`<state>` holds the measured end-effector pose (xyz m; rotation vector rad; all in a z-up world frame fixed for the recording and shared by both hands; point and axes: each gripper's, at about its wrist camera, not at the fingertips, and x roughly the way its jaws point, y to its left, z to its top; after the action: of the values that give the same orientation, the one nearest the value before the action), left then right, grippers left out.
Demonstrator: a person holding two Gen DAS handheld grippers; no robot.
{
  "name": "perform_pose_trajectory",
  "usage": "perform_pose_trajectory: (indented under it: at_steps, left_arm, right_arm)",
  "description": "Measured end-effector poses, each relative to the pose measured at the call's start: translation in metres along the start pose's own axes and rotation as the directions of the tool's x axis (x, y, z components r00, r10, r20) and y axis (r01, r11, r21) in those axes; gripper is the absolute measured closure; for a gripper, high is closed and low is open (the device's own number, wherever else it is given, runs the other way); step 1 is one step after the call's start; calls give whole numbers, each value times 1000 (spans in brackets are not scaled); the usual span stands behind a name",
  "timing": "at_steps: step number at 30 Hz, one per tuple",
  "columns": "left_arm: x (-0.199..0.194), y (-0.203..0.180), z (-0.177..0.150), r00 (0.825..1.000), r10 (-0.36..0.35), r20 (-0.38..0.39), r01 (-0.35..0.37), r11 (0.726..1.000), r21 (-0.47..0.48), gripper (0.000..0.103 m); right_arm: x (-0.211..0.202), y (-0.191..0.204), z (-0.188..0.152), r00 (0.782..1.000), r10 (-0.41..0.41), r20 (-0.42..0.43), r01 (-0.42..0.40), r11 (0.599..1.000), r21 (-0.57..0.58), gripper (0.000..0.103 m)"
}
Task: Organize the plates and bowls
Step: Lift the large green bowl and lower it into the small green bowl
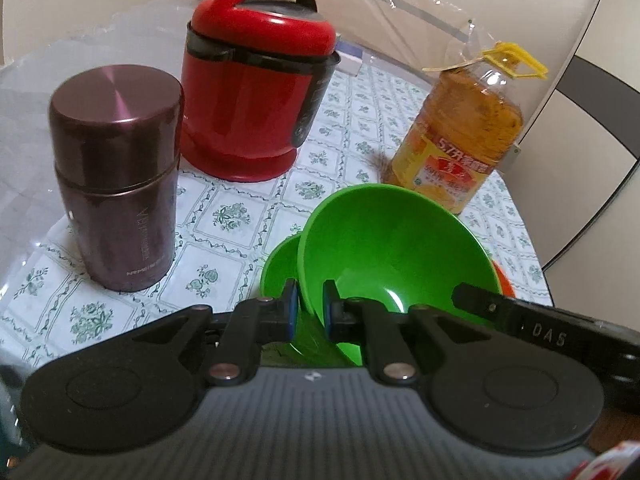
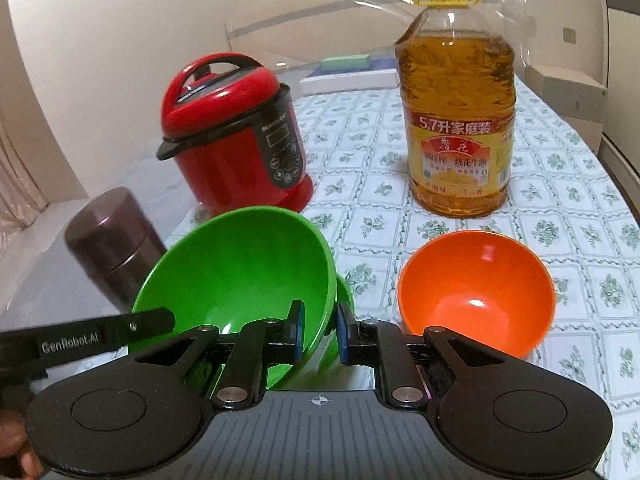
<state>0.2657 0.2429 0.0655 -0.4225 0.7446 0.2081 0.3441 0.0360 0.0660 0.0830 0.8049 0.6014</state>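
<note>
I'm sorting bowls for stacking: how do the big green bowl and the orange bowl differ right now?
The green bowl is tilted on its side, mouth facing the cameras; the orange bowl sits nearly upright on the tablecloth. The green bowl's rim is clamped by the left gripper and right gripper; nothing holds the orange bowl. The green bowl looks larger. Both are glossy, round, empty bowls.

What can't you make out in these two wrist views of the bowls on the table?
- Second green bowl: both views show only a sliver; the big green bowl covers it.
- Orange bowl: in the left wrist view just a rim edge shows past the big green bowl.
- Purple flask: motion-blurred in the right wrist view.
- Whether the green bowls rest on the tablecloth: hidden by the tongs' bodies.
</note>
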Motion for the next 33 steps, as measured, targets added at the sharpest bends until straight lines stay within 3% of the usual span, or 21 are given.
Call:
perform_pose_trajectory:
  at_steps: [15,28,33]
  left_arm:
    - [48,9,-4,997,60,-39,-59,998,28,92]
    - [55,8,-10,996,79,-31,-77,996,45,91]
    - [47,14,-13,997,73,14,-73,997,14,88]
  right_arm:
    - [58,-3,-5,998,-47,-49,42,994,-97,87]
    - [68,0,-17,996,-88,-17,83,979,-186,87]
    - [60,-1,-17,996,-84,21,86,979,-182,87]
